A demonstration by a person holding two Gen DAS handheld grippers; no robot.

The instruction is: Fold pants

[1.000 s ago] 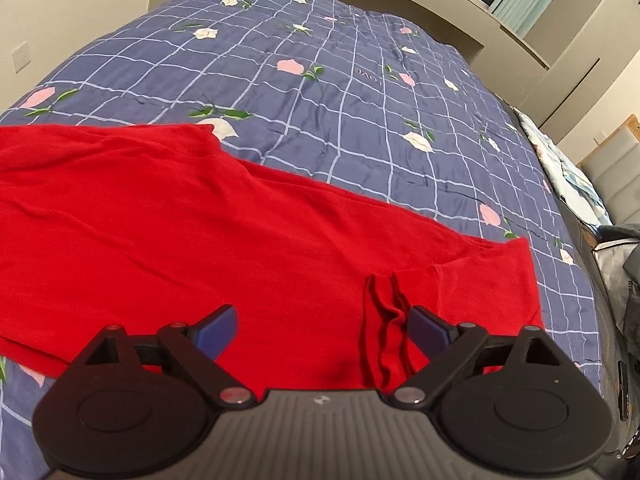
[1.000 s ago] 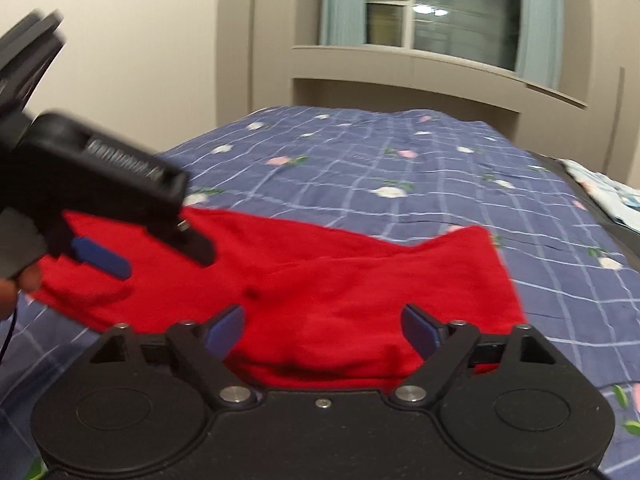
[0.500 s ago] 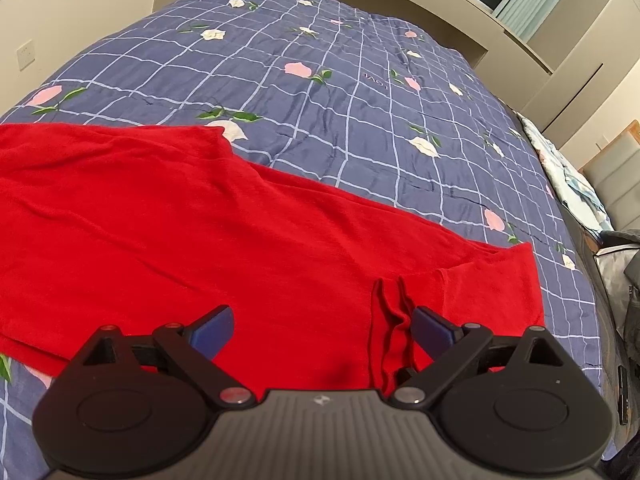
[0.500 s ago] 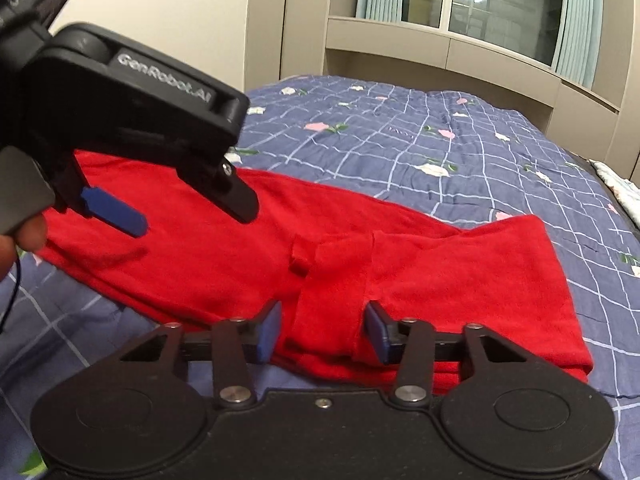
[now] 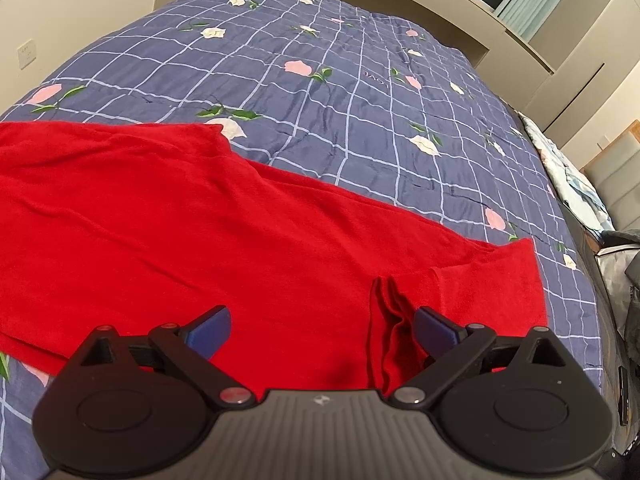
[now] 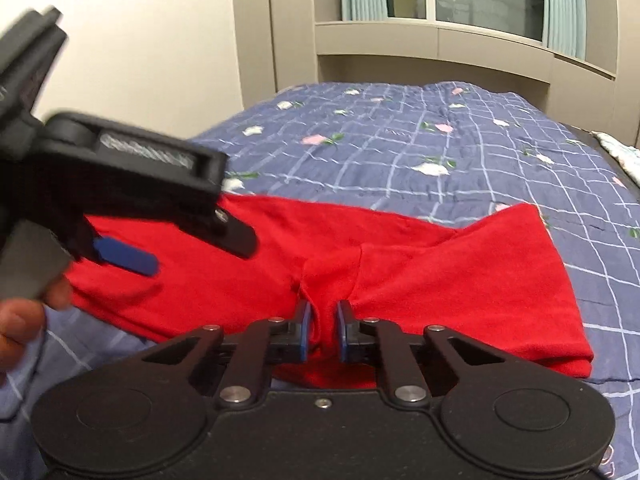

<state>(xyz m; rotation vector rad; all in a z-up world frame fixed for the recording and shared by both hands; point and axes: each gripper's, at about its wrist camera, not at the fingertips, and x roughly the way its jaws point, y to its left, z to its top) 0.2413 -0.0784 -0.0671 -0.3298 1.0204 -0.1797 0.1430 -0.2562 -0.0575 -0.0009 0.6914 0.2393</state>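
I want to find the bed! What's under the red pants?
Under the red pants lies the blue flowered quilt, showing on all sides of them. The quilt part directly beneath is covered. The right hand-held gripper pinches a fold of the pants.

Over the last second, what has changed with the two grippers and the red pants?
The right gripper has closed from wide open onto a bunched ridge of the red pants near their front edge, pinching the fabric. The left gripper stayed wide open above the pants, holding nothing, and only drifted slightly. The pants remain spread across the floral bedspread.
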